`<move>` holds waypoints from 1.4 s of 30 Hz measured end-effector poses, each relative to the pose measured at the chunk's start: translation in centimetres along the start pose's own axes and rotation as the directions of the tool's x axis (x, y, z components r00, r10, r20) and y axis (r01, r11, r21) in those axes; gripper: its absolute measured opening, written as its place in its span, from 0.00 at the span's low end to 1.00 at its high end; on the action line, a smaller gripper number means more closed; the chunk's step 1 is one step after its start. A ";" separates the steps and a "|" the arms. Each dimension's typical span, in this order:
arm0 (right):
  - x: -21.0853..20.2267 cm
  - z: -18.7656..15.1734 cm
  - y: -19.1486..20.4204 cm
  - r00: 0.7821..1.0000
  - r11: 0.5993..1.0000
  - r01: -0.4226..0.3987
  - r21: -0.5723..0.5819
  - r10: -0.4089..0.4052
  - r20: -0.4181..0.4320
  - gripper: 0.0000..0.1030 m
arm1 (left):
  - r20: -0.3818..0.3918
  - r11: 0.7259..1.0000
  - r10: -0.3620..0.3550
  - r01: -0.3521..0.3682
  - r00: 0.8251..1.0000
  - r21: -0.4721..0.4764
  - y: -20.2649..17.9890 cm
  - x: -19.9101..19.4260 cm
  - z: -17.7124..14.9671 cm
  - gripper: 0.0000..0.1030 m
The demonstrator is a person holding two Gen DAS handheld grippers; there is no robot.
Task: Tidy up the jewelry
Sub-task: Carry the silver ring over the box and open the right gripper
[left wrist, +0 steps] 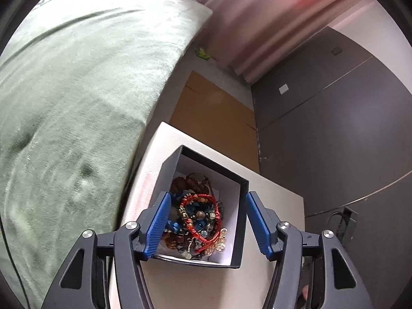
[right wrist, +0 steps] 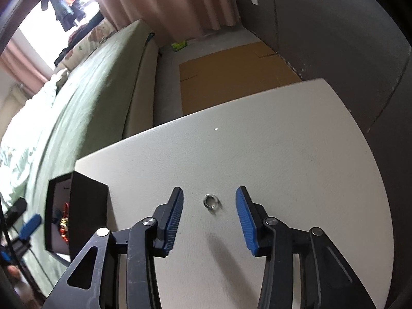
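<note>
Table, white, carries a black box heaped with bracelets. Left gripper hangs over the box, jaws wide apart, holding nothing. Right gripper stands parted around a small silver ring lying untouched on the tabletop.

I count one dark box on my one white table, open at the top. Inside it lies one tangled heap of beaded jewelry; I cannot separate the pieces well enough to number them, though one red cord bracelet stands out on top. Out on the bare tabletop sits one small silver ring and one tiny white speck. I hold two grippers, the left gripper and the right gripper, each with two blue-padded fingers.
</note>
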State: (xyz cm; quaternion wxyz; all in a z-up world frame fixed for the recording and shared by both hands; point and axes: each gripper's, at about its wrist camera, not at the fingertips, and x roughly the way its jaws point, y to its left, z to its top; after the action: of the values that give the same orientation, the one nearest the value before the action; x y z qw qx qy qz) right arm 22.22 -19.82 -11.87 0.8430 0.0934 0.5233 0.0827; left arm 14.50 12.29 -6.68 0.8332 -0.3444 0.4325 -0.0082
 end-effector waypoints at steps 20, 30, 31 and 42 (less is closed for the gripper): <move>-4.1 -0.3 4.0 0.971 0.973 -0.228 -0.047 0.231 0.070 0.14 | 0.070 0.995 0.029 -0.035 0.997 0.093 0.1 -2.9 0.3 0.59; -5.0 -2.1 10.4 0.888 0.890 -0.437 -0.130 0.450 0.092 0.14 | 0.089 0.997 0.042 -0.047 0.995 0.058 1.4 -3.8 1.1 0.60; -4.8 -2.2 10.5 0.885 0.888 -0.443 -0.126 0.455 0.096 0.14 | 0.089 0.998 0.040 -0.045 0.995 0.053 1.5 -3.8 1.1 0.60; -4.8 -2.1 10.3 0.896 0.902 -0.421 -0.099 0.431 0.111 0.42 | 0.089 0.997 0.036 -0.043 0.995 0.070 1.2 -3.9 0.7 0.61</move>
State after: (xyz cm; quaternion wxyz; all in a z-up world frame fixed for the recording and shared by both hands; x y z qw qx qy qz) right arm 17.82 -10.84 -6.15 0.8395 0.1801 0.4308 0.2779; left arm 12.23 14.80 -4.28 0.8633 -0.3056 0.4017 0.0078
